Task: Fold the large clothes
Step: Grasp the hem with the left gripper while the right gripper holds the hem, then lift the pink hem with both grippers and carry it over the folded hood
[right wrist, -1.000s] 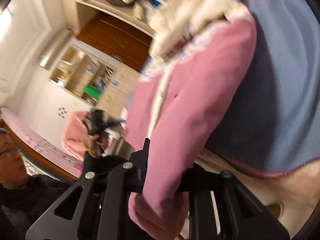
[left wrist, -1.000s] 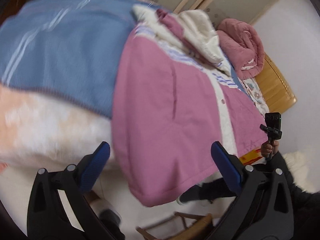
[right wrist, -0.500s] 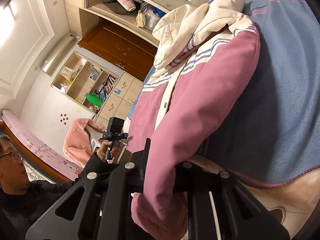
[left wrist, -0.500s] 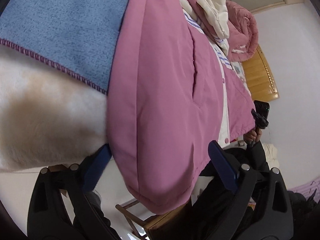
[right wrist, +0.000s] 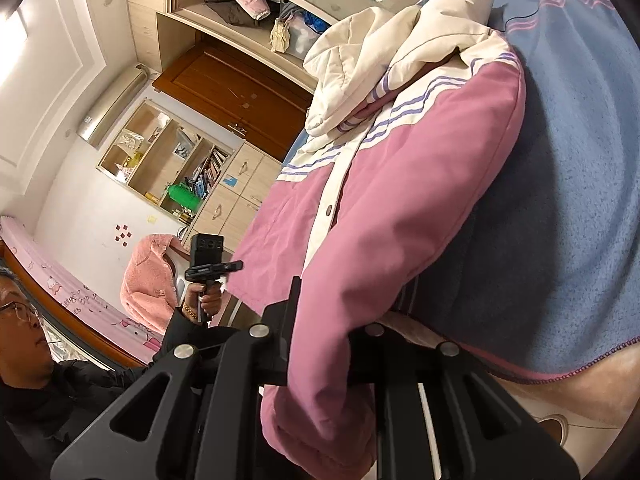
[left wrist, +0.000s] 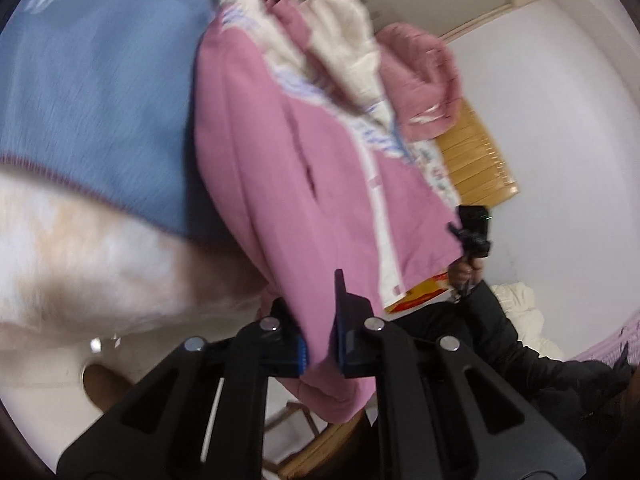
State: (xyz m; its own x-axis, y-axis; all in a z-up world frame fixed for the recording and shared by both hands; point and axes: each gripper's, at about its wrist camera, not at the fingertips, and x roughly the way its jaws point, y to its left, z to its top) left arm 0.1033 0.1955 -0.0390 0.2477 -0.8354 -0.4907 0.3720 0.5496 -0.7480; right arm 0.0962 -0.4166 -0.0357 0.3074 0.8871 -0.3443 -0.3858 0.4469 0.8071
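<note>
A pink padded jacket point(left wrist: 288, 184) with a cream hood and purple stripes lies on a blue blanket point(left wrist: 92, 96). My left gripper point(left wrist: 320, 344) is shut on the jacket's lower hem, pink cloth bulging out between the jaws. In the right wrist view the same jacket point(right wrist: 400, 208) spreads over the blue blanket point(right wrist: 560, 208). My right gripper point(right wrist: 320, 356) is shut on another part of the hem, with the pink cloth hanging down between its fingers.
A person in black point(right wrist: 48, 380) sits at the left holding up a small camera point(right wrist: 206, 256), which also shows in the left wrist view point(left wrist: 474, 232). A cream fluffy cover point(left wrist: 100, 264) lies under the blanket. A wooden wardrobe and shelves point(right wrist: 224, 92) stand behind.
My left gripper has closed from wide open onto the jacket's hem. The right gripper has stayed shut on the hem.
</note>
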